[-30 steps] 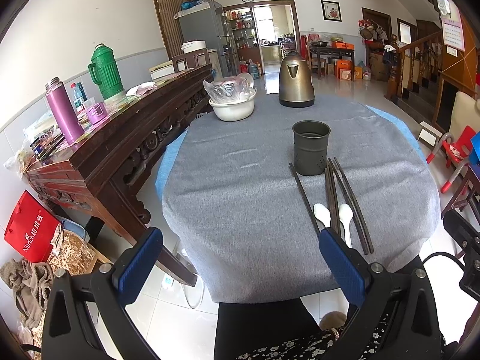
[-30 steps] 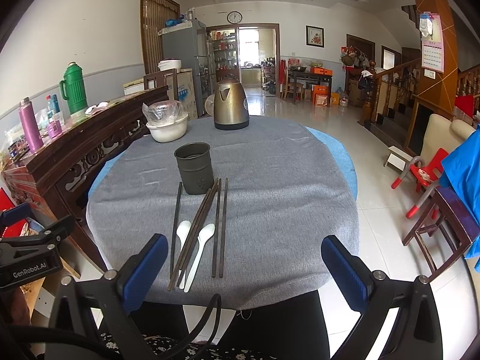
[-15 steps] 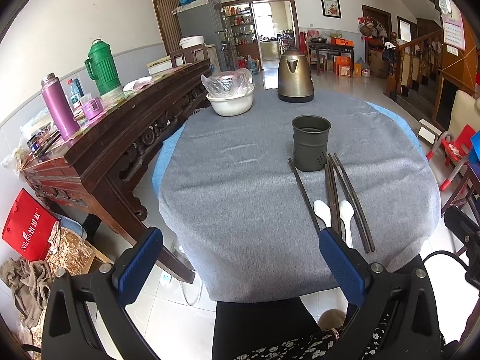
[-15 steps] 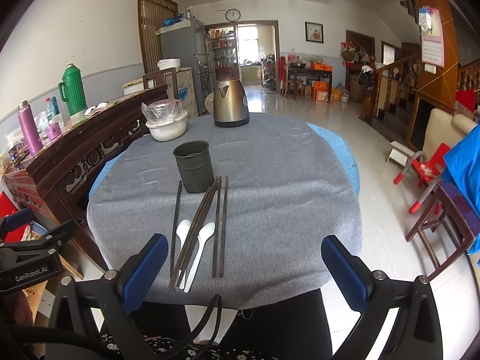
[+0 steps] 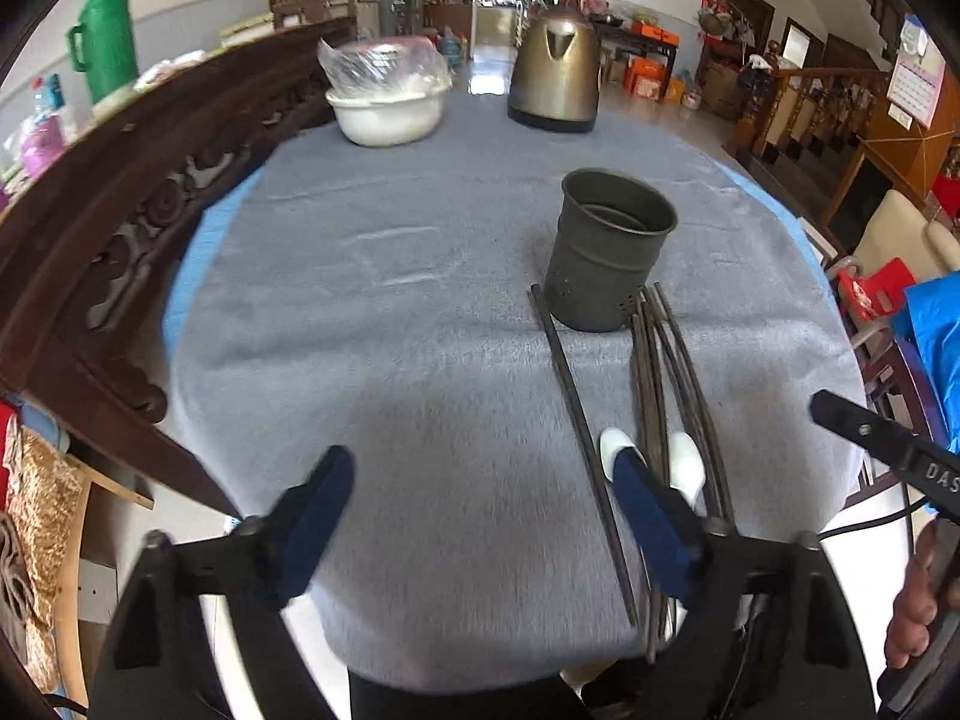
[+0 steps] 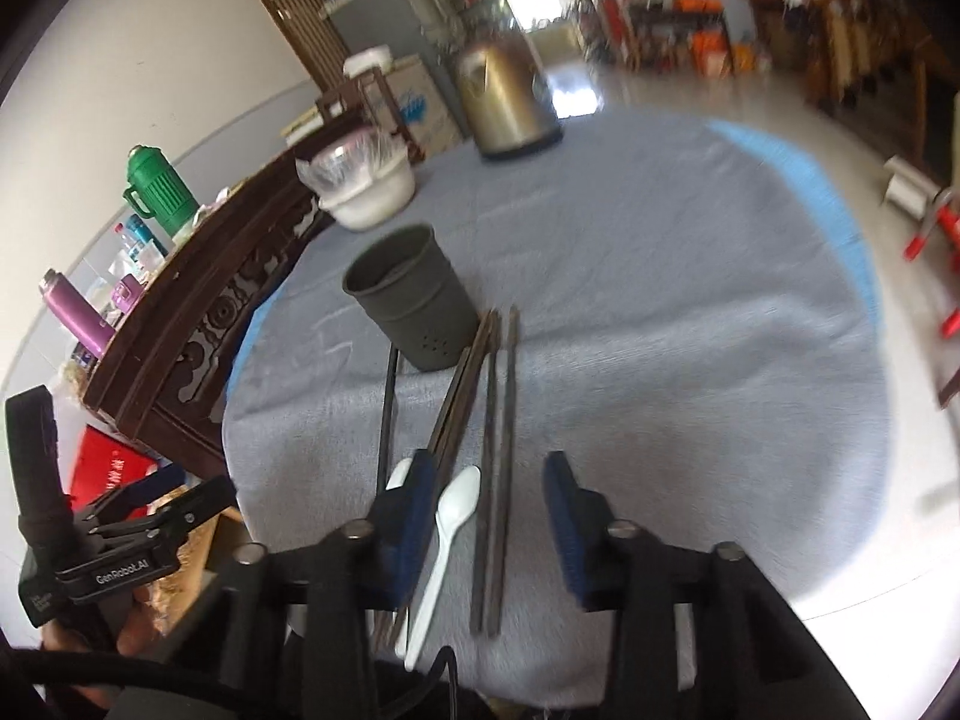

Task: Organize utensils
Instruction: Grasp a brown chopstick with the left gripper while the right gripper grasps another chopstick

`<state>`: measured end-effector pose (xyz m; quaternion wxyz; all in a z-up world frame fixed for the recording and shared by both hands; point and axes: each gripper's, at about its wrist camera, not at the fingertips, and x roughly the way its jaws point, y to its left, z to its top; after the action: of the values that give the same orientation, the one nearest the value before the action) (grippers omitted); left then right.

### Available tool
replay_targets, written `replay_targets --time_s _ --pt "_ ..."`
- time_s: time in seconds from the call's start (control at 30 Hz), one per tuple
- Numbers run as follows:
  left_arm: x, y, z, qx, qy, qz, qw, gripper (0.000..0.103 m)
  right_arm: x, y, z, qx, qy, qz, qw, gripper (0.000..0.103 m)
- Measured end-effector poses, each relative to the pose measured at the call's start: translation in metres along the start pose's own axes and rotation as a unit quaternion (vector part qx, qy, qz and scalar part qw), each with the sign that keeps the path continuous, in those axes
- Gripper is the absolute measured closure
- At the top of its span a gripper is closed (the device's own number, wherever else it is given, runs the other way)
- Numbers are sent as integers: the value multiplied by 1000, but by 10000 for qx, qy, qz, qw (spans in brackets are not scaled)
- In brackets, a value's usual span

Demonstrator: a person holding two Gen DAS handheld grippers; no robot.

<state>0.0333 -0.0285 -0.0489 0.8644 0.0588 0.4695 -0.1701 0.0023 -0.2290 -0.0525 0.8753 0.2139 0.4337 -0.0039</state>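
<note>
Moved since earlier: both grippers had come forward and down over the near edge of the worktop (image 5: 420, 312), and both sets of jaws stood narrower than a second before
Left gripper (image 5: 483, 495): jaws partly open with nothing between them, hovering over bare grey cloth; its right finger (image 5: 651, 516) overlapped the bowl of one white spoon in the view
Right gripper (image 6: 489, 495): jaws partly open and holding nothing, straddling the near part of the utensil row; whether the fingertips touched the cloth could not be told
Holder (image 5: 609, 258): dark perforated cup standing upright on the worktop, just beyond the far tips of the chopsticks
Chopsticks (image 6: 507, 420): dark sticks lying flat, roughly parallel, running from beside the holder toward the near edge; one single stick (image 5: 576, 426) lay apart on the left of the bundle
Spoons: two white spoons lay among the sticks, bowls pointing away from the camera; one (image 6: 450, 525) lay between the right gripper's fingers, the other (image 6: 399, 474) peeked out beside the left finger
Far end: a brass-coloured kettle (image 5: 555, 81) and a white bowl (image 5: 390, 111) covered in clear plastic stood well apart from the utensils
Left side: a carved dark sideboard (image 5: 120, 192) carried a green thermos (image 5: 105, 39)
Sharpness: the right wrist view was blurred
</note>
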Motion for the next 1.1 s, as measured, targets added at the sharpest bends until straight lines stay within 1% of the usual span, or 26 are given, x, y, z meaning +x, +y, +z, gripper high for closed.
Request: replay_targets --time_s 0.07,0.1,0.13,0.2,0.27,0.37,0.47,0.53,0.6,0.7,0.77,0.87,0.93,1.0,1.1 --pt "15 2 7 -40 148 -150 9998 36 17 -1 5 125 164 213 9996 66" --pt "19 3 9 -43 182 -186 9997 38 26 -2 8 142 211 279 9993 66" --pt "26 3 13 -40 223 -212 9995 39 34 -2 11 121 235 305 9992 66" --pt "38 4 20 -66 315 -264 9991 46 48 -1 18 76 257 290 9992 70" --pt "49 3 27 -145 421 -378 9983 51 61 -3 24 125 320 342 9988 75" --pt "63 -1 35 -170 497 -431 9977 51 77 -6 35 176 346 358 9986 78" --pt "75 -9 42 -133 598 -529 9967 53 94 -11 45 280 465 306 9981 81" --pt "83 -14 46 -100 671 -576 9960 56 105 -16 50 370 573 226 9974 83" --pt "93 -17 49 -114 808 -634 9946 63 115 -19 53 468 730 230 9960 85" --pt "108 -16 52 -213 1018 -646 9925 72 125 -22 56 547 881 209 9944 89" --pt "116 -14 54 -291 1109 -674 9911 76 130 -22 57 553 935 250 9938 91" --pt "121 -12 56 -357 1147 -784 9897 79 132 -19 58 458 945 147 9944 96" --pt "123 -10 58 -414 1149 -844 9889 84 132 -20 59 450 950 132 9944 97" --pt "126 -7 60 -478 1183 -878 9879 94 132 -20 59 441 935 110 9946 97" --pt "132 1 62 -510 1294 -850 9866 95 128 -25 58 512 909 10 9945 97"
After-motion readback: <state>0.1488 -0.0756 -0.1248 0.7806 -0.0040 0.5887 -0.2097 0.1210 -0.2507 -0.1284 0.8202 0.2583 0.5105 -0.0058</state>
